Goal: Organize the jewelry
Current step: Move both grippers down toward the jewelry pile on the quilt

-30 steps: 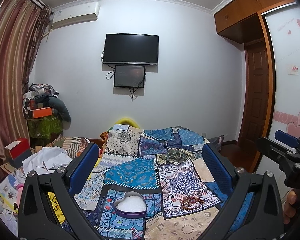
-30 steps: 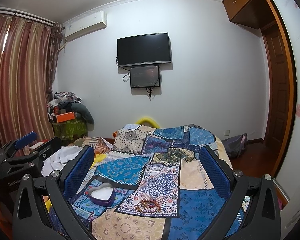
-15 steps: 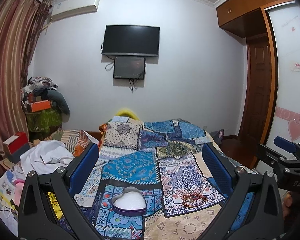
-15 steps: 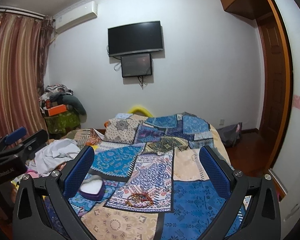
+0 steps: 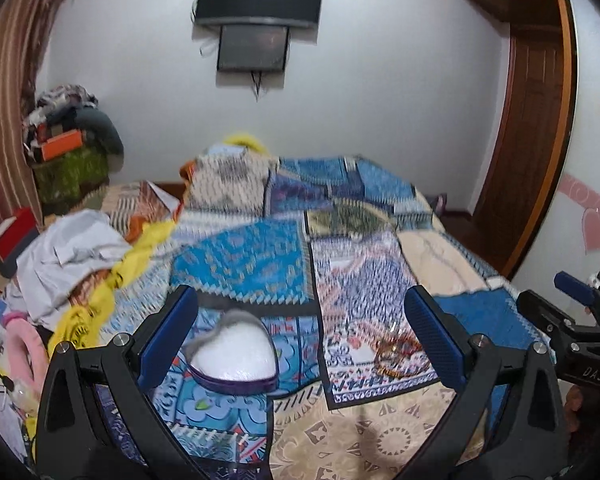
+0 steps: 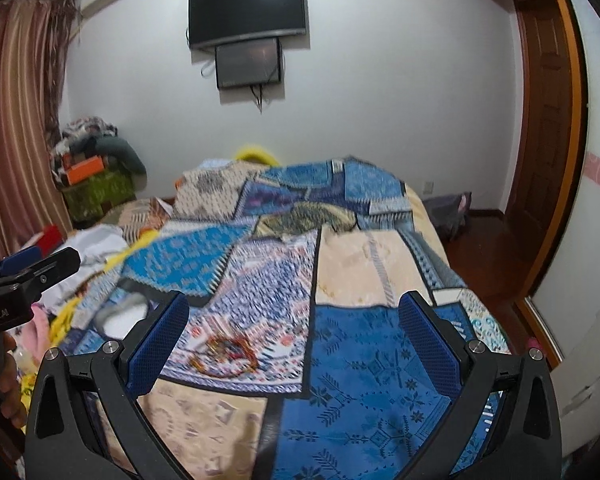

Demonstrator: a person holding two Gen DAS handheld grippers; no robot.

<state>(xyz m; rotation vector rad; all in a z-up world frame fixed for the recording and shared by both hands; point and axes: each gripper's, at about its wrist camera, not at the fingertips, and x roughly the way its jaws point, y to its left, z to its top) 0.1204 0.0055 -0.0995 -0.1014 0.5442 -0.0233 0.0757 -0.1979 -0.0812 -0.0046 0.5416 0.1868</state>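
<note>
A heart-shaped purple box (image 5: 236,360) with white lining lies open on the patchwork bedspread (image 5: 260,256), just right of my left gripper's left finger. A tangle of orange-red bead bracelets (image 5: 396,354) lies to its right. My left gripper (image 5: 300,336) is open and empty above them. In the right wrist view the bracelets (image 6: 224,356) lie just right of the left finger, and the box (image 6: 126,314) is partly hidden behind it. My right gripper (image 6: 294,344) is open and empty. Each gripper shows at the other's frame edge.
Crumpled white and yellow clothes (image 5: 76,256) and a pink item (image 5: 22,354) lie on the bed's left side. A cluttered stand (image 5: 68,156) is by the curtain. A wooden door (image 5: 528,140) and a wardrobe stand right.
Both views have tilted down and moved closer to the bed. The box and bracelets now sit higher between the fingers. Both grippers stay open.
</note>
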